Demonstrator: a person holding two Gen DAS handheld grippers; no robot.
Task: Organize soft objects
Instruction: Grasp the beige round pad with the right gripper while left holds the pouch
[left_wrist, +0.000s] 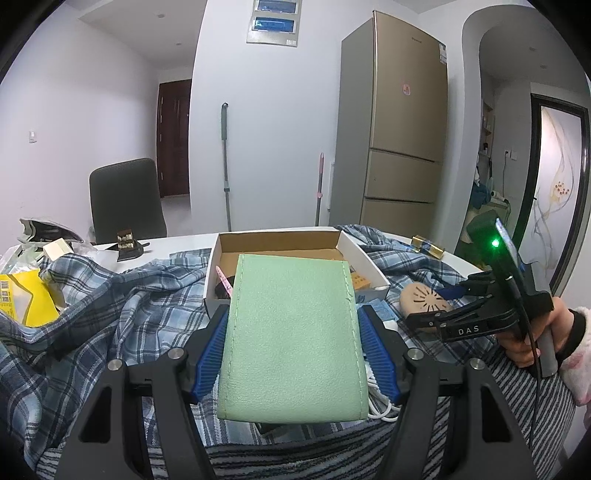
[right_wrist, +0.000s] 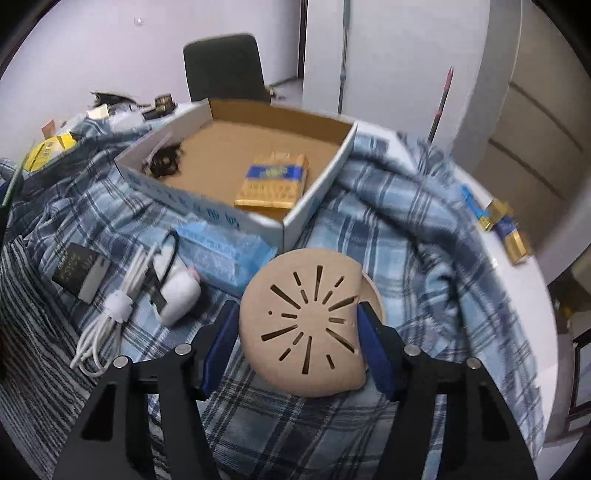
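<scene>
A pale green leather pouch (left_wrist: 291, 332) stands between the blue pads of my left gripper (left_wrist: 291, 314), which is shut on its two stitched edges in front of the cardboard box (left_wrist: 364, 258). In the right wrist view, a soft tan round pad with cut slits (right_wrist: 306, 325) lies on the blue plaid cloth (right_wrist: 406, 229). My right gripper (right_wrist: 297, 308) is shut on it, and the pad's right rim is dented by the fingertip (right_wrist: 364, 314). The left wrist view shows the same pad (left_wrist: 424, 299) at the right, with a hand (left_wrist: 517, 343) holding that gripper.
The box (right_wrist: 314, 206) holds a gold and blue pack (right_wrist: 273, 181) and a dark tangle (right_wrist: 164, 162). On the cloth lie a white cable (right_wrist: 110, 314), a white case (right_wrist: 177, 291), a black card (right_wrist: 79, 273) and a blue packet (right_wrist: 221, 251). Gold boxes (right_wrist: 509, 229) sit near the table's right edge.
</scene>
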